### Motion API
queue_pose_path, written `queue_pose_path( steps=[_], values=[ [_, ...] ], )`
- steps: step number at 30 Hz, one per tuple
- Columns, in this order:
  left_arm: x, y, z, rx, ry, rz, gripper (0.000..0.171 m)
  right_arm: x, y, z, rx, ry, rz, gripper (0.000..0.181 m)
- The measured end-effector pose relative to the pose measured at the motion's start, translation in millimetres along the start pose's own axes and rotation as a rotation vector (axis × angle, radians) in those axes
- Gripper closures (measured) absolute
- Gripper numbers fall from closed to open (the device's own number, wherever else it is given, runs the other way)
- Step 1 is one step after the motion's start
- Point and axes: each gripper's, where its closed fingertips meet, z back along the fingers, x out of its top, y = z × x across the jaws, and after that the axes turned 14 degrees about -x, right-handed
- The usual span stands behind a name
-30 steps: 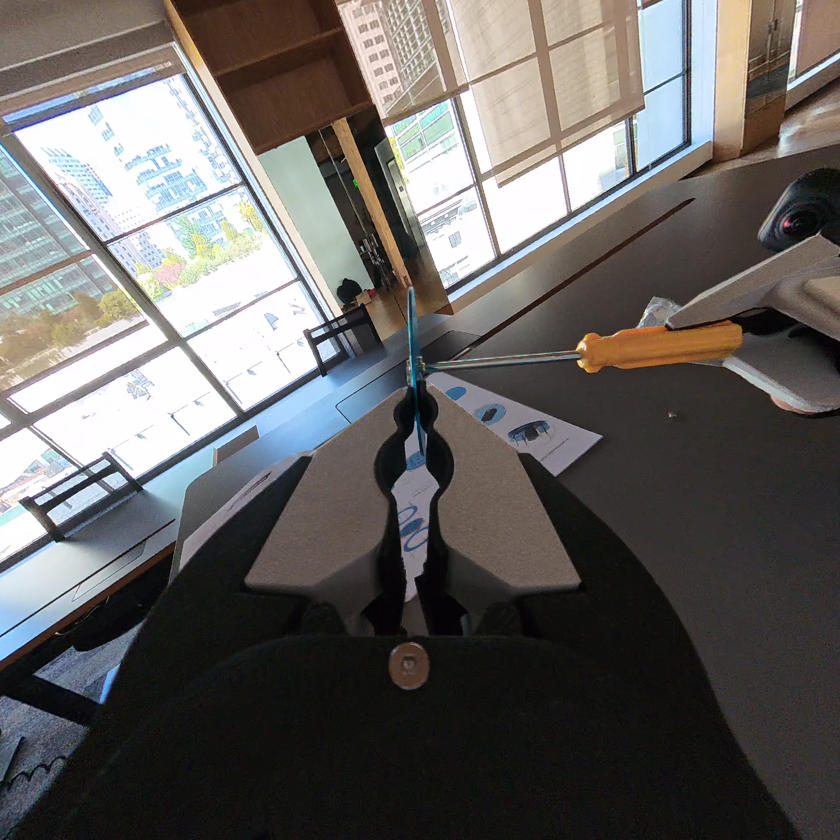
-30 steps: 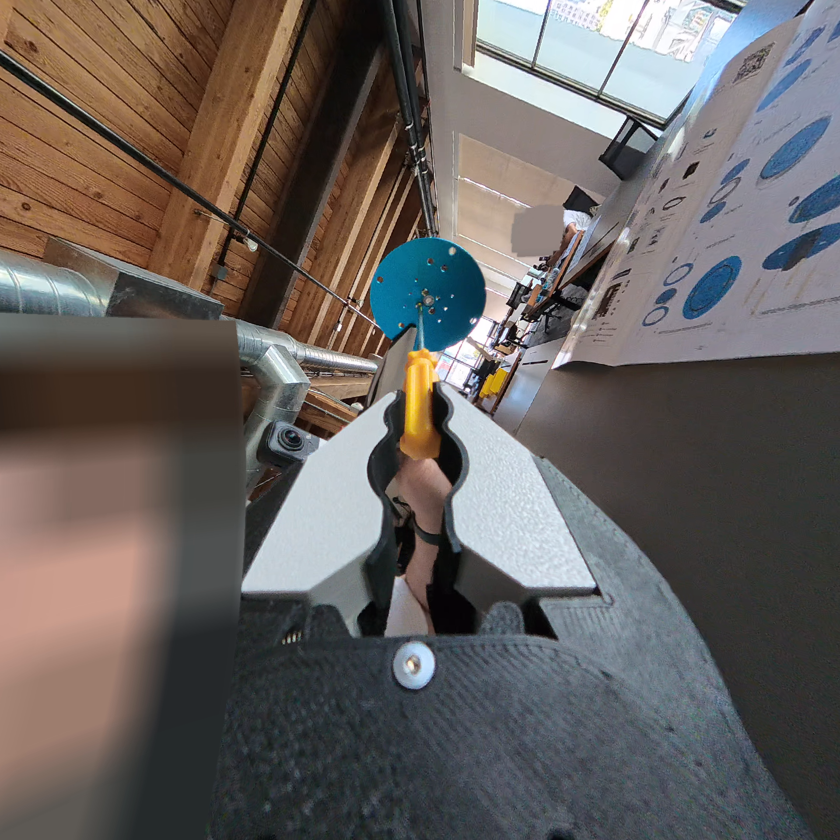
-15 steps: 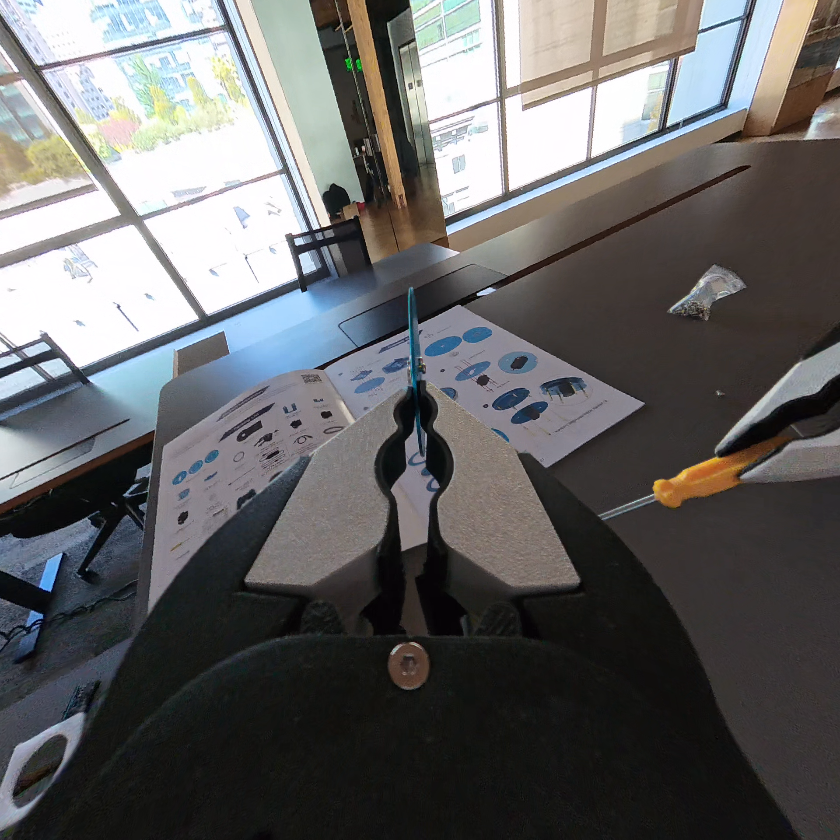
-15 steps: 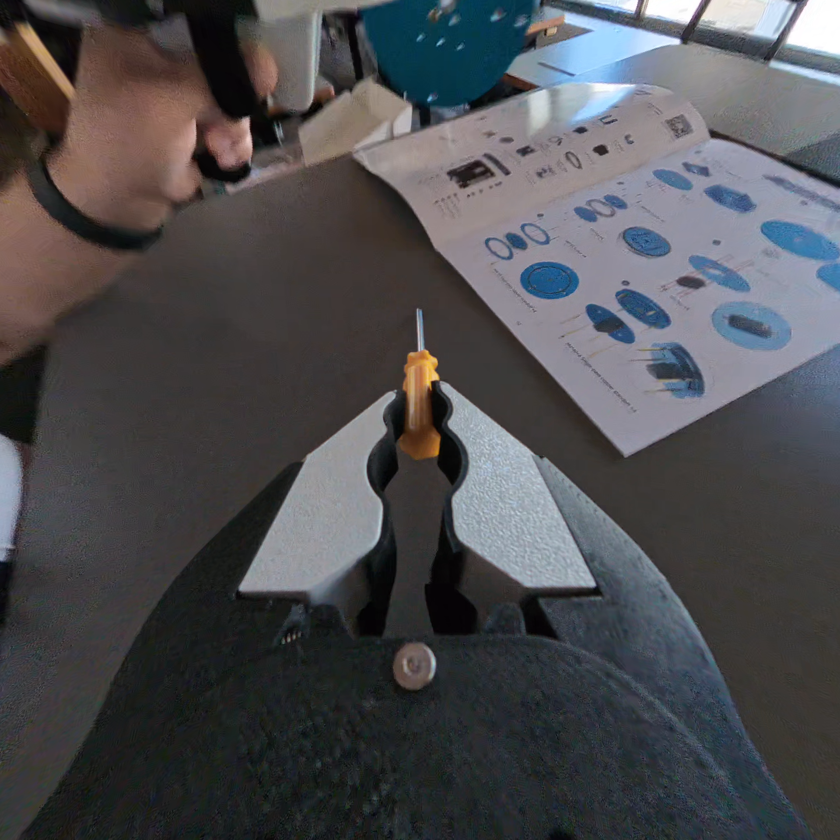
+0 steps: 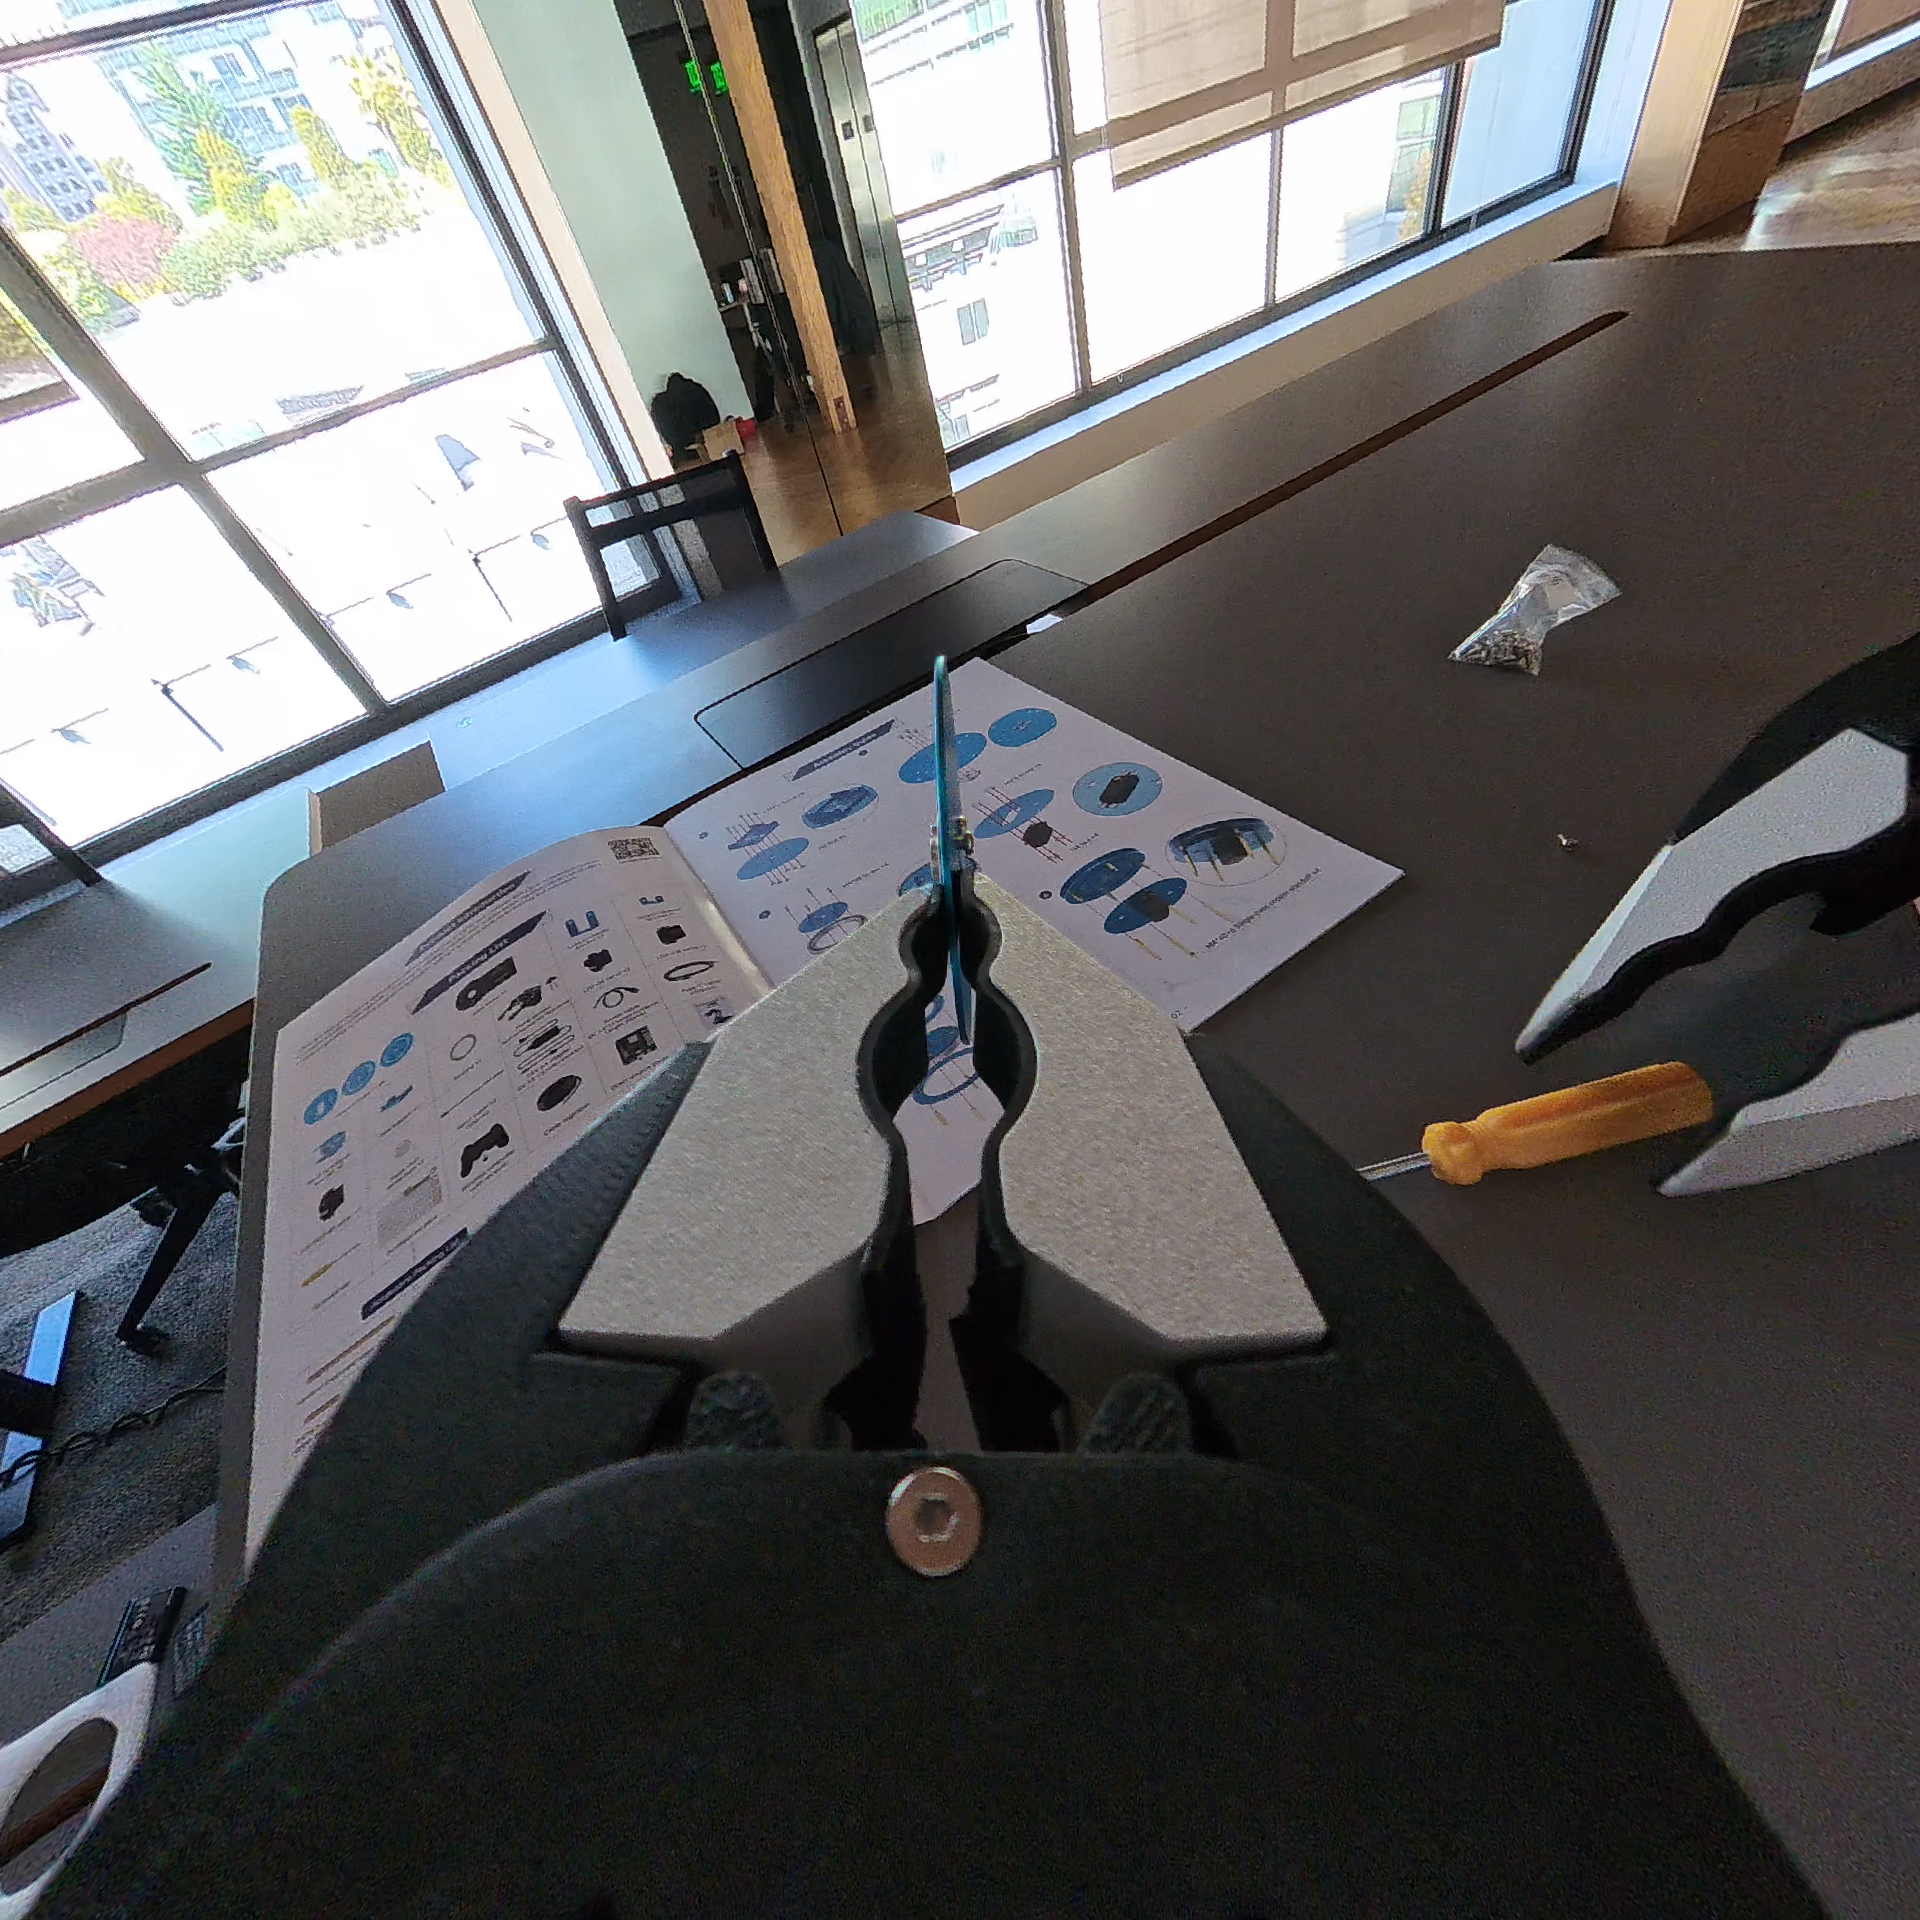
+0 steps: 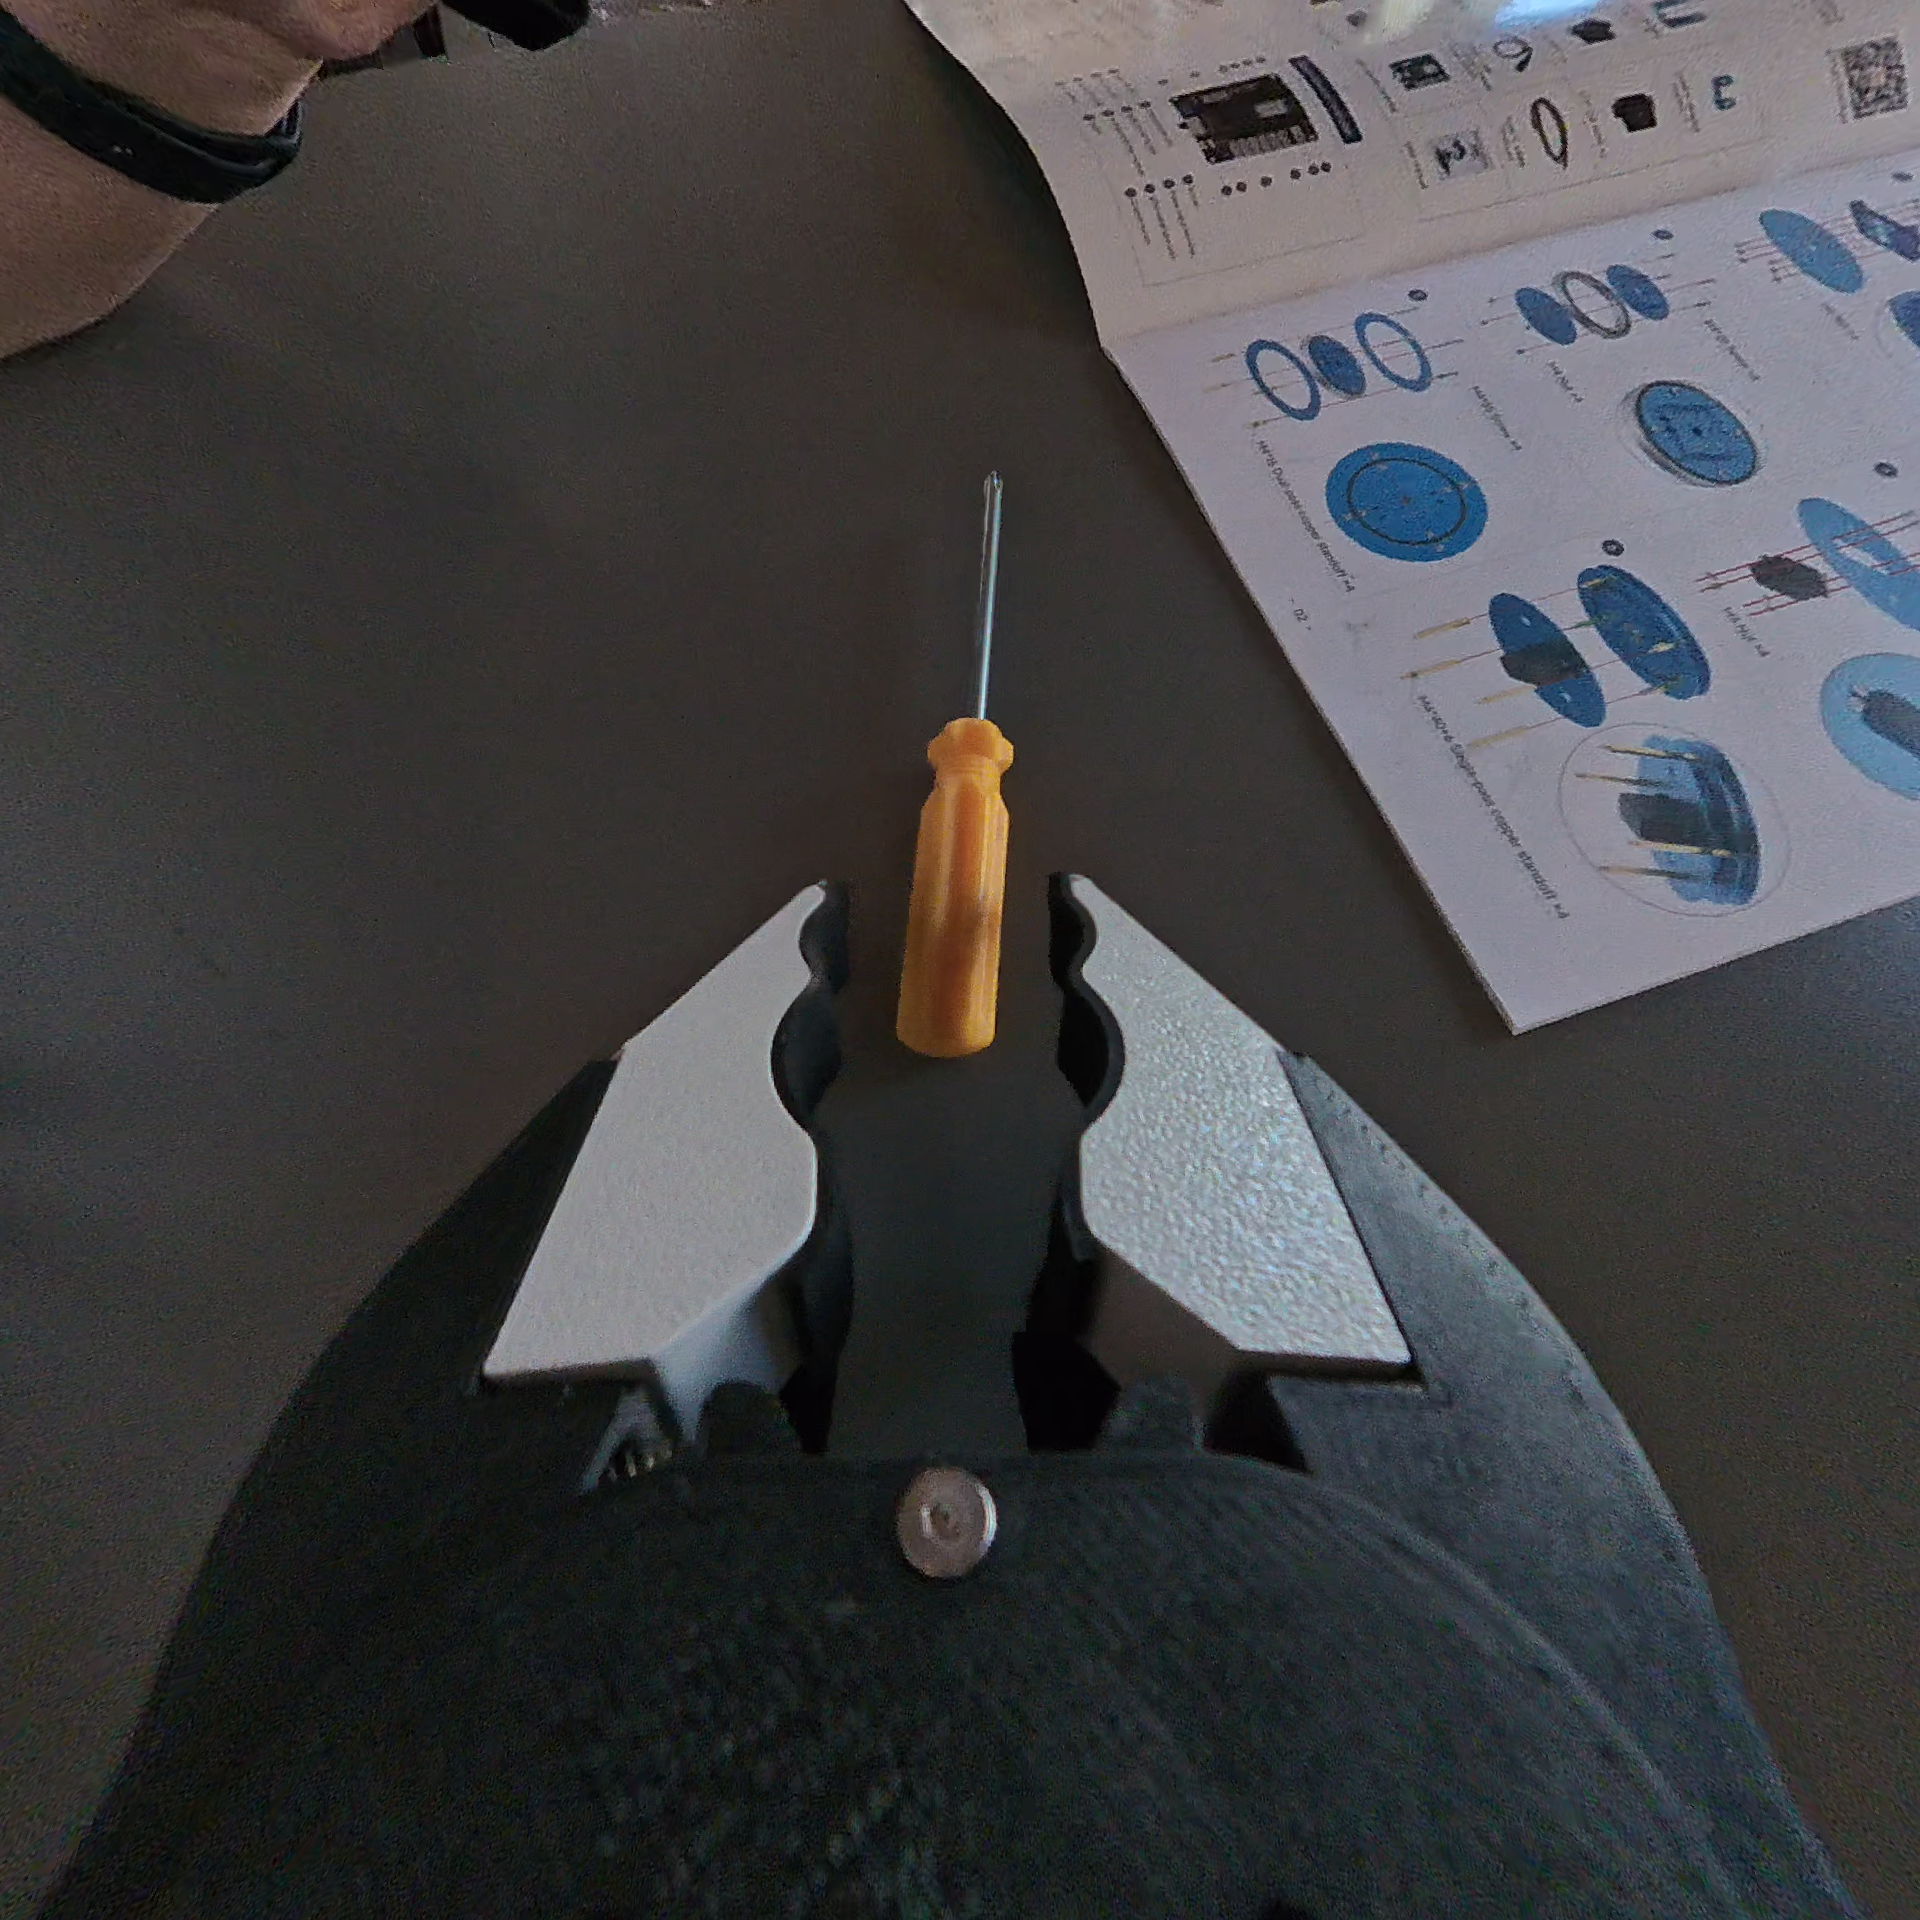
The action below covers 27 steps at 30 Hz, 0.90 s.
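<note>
Sunlit windows (image 5: pixel 312 364) behind dark table (image 5: pixel 1558 468), chair (image 5: pixel 675 540).

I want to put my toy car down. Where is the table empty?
Bare dark table lies left of the orange screwdriver, up to the person's wrist. More lies between the open booklet and the small screw bag. It is crowded around the screwdriver, between the open right gripper fingers.
</note>
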Motion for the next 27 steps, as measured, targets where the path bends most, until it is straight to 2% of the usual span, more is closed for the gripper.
queue_pose_path(
  steps=[5,7,9,12,15,17,23,27],
  values=[
    [-4,-2,-3,-0.022,0.010,0.019,0.171,-7,-1,-5,-0.061,0.047,0.068,0.136],
    [-6,-2,-4,-0.028,0.016,0.026,0.171,-8,-2,-5,-0.068,0.053,0.055,0.163],
    [-10,-1,-6,-0.036,0.033,0.042,0.171,-7,-2,-4,-0.050,0.053,0.036,0.163],
    [-18,0,-9,-0.069,0.058,0.103,0.171,9,-6,7,-0.049,-0.035,0.023,0.164],
    [-32,-2,-15,-0.119,0.101,0.187,0.171,40,-22,35,-0.170,-0.196,0.072,0.164],
    [-43,-8,-20,-0.163,0.152,0.235,0.171,47,-32,47,-0.280,-0.242,0.146,0.164],
    [-55,-30,-27,-0.218,0.244,0.225,0.171,35,-34,36,-0.415,-0.174,0.322,0.164],
    [-61,-33,-28,-0.225,0.271,0.235,0.171,32,-40,34,-0.479,-0.154,0.377,0.164]
  ],
)
